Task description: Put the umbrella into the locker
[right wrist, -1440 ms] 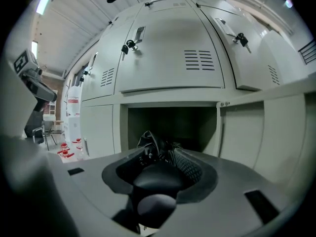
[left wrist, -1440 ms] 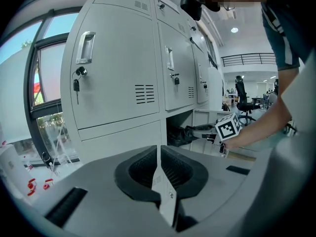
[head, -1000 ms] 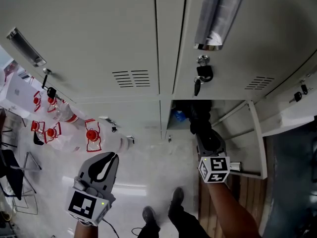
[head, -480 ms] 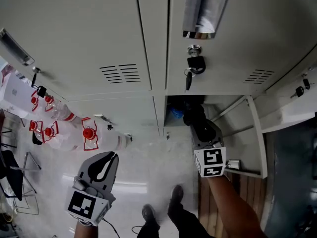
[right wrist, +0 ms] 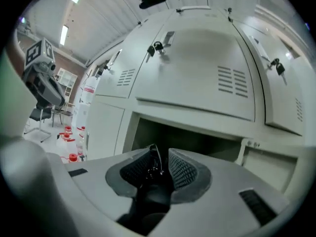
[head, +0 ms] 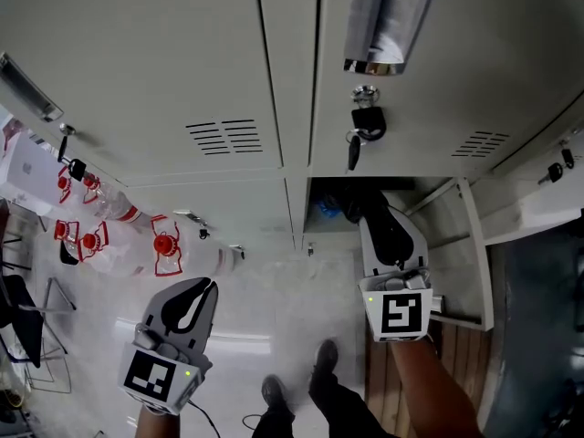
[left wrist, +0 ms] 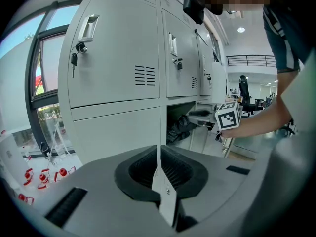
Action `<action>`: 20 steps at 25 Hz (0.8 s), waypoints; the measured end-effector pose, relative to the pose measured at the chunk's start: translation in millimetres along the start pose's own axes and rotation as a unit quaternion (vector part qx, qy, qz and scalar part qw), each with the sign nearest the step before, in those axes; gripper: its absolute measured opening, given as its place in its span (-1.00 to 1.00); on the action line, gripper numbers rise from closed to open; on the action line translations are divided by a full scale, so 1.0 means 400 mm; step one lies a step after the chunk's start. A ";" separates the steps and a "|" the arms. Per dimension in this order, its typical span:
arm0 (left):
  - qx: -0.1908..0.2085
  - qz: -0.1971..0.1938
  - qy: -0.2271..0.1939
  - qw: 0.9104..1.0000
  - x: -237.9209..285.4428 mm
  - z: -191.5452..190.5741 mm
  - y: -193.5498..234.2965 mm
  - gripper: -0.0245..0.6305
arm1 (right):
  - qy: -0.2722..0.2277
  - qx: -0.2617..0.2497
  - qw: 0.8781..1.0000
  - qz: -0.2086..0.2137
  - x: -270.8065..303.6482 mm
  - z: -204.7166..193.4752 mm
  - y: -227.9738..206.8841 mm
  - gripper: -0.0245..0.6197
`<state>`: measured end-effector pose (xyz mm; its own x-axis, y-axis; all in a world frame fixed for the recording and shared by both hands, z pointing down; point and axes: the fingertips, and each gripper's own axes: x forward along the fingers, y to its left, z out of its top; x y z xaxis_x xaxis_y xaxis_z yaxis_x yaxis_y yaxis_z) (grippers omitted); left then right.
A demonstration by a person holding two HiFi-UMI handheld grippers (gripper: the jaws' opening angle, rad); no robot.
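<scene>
The left gripper (left wrist: 159, 153) is held off the lockers, jaws closed together with nothing between them. The right gripper (right wrist: 161, 155) is at the mouth of the open bottom compartment (right wrist: 207, 142). Its jaws stand narrow and have just been closing, with a thin dark cord in the gap. The black umbrella (left wrist: 177, 130) lies inside that compartment. A key (head: 353, 156) hangs in the door above. Print on the red-capped bottles (head: 170, 247) is too small to read.

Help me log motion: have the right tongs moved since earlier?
Yes. The right tongs rose toward the camera, larger against the open locker, just closing with a thin dark loop between them.
</scene>
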<state>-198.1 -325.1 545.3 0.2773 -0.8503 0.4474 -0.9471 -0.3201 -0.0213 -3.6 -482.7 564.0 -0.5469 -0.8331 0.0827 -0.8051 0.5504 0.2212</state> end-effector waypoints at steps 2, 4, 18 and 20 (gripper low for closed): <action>-0.001 0.000 -0.002 1.000 0.002 0.003 0.003 -0.80 | -0.011 0.001 1.000 -0.009 0.004 0.030 -0.021 -0.54; 0.003 0.001 -0.001 1.000 0.002 0.009 0.007 -0.80 | 0.003 0.011 1.000 -0.005 0.023 0.002 -0.031 -0.56; 0.000 -0.010 0.021 1.000 0.042 -0.052 -0.004 -0.80 | 0.078 0.145 0.982 -0.089 0.178 -0.290 -0.173 -0.49; 0.001 -0.010 0.030 1.000 0.055 -0.065 -0.010 -0.80 | 0.081 0.133 0.983 -0.094 0.194 -0.296 -0.186 -0.47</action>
<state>-192.4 -331.9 578.4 0.2868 -0.8173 0.4998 -0.9410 -0.3381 -0.0129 41.0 -594.7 668.9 -0.3567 -0.9072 0.2229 -0.9316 0.3634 -0.0120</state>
